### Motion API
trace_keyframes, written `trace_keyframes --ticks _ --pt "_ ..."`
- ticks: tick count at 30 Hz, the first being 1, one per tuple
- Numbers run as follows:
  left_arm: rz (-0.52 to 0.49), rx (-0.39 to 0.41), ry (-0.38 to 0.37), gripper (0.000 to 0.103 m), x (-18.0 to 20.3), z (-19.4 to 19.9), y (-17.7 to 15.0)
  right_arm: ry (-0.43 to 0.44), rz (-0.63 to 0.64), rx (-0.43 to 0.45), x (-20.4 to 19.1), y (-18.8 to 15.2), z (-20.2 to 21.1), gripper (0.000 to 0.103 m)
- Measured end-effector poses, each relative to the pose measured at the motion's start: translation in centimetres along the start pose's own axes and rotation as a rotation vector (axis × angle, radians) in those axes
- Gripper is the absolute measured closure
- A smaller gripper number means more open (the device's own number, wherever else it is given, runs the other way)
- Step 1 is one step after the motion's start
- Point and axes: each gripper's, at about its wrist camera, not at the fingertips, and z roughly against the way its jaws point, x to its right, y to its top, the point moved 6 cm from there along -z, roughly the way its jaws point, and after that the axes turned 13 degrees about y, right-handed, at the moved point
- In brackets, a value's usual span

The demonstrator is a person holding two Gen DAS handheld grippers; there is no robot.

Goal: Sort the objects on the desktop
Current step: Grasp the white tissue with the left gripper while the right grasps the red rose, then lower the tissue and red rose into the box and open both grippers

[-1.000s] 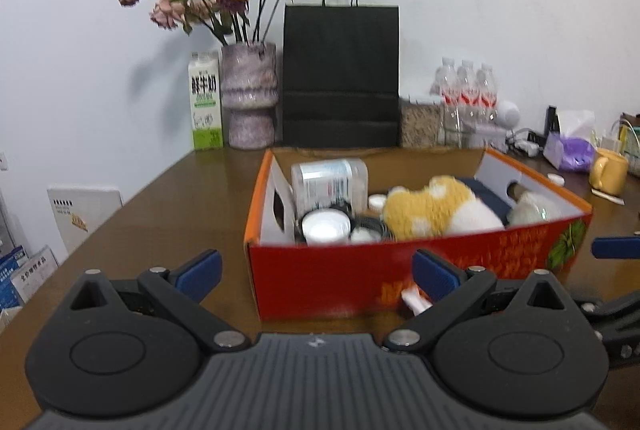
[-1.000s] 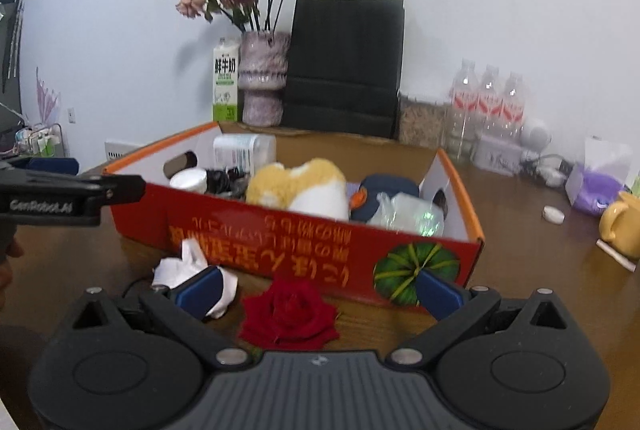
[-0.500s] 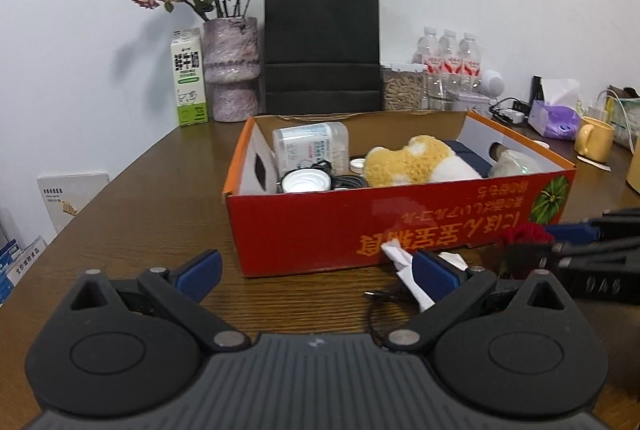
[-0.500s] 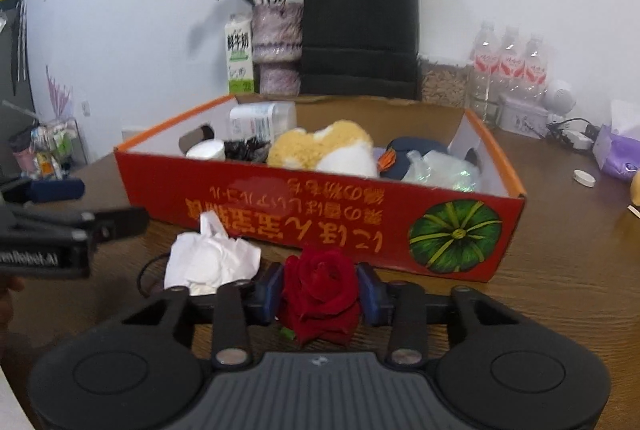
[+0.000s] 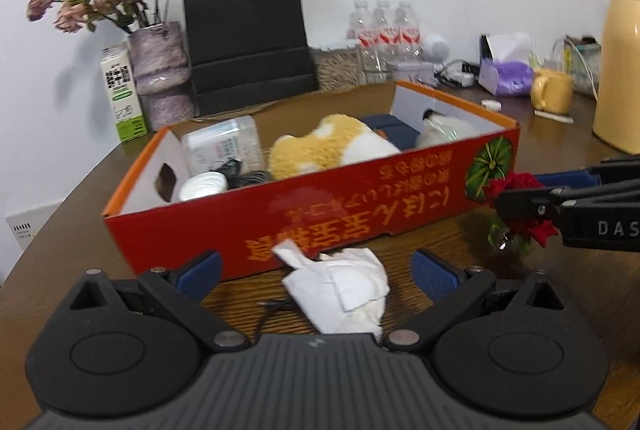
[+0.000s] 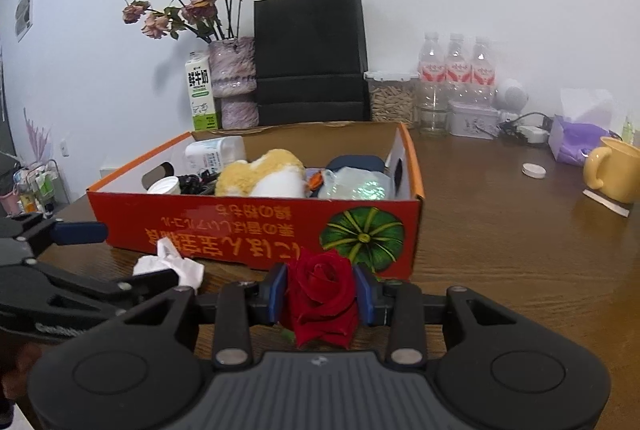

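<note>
Jaws on your left gripper point(image 5: 316, 270) stand wide apart, blue pads clear on either side of the crumpled white paper tissue point(image 5: 340, 288), which lies on the brown wooden table point(image 6: 520, 250) just in front of the long red cardboard box point(image 5: 320, 214) with the pumpkin print. A thin black cord curls beside the tissue on the wood.

Inside the box, from left to right, you have a white round lid point(image 6: 164, 186), a clear plastic bottle lying on its side point(image 6: 214, 154), a yellow-and-white plush toy point(image 6: 262, 174), a dark blue case point(image 6: 354, 163) and a crinkled clear plastic bag point(image 6: 356, 184).

Further right, your right gripper point(image 6: 320, 296) is closed on the deep red artificial rose point(image 6: 322, 294): its jaws have just been closing, and both blue pads now press the bloom's sides. The petals look full and layered, and the bloom faces upward. From the left wrist camera, a bit of green shows beneath it, off the box's front right corner.
</note>
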Motion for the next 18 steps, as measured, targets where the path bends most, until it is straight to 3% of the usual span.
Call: trace_keyframes --ticks 4,6,7,12,18 --pt "-0.039 -0.008 -0.018 0.014 1.2 -0.4 -0.2 0.015 -0.01 0.005 0.3 -0.5 0.3 0.068" --pt "-0.045 -0.018 -0.021 0.033 1.6 -0.6 -0.3 0.025 -0.011 0.01 0.2 -0.6 0.5 0.068" --pt "-0.042 -0.029 -0.026 0.037 1.6 -0.6 -0.4 0.029 -0.012 0.011 0.2 -0.6 0.5 0.068" --pt "-0.017 -0.052 -0.053 0.077 1.3 -0.5 -0.8 0.042 -0.021 0.013 0.3 -0.9 0.7 0.068" --pt "0.022 -0.028 -0.069 0.079 0.4 0.5 0.0 0.044 -0.024 0.021 0.2 -1.0 1.3 0.068"
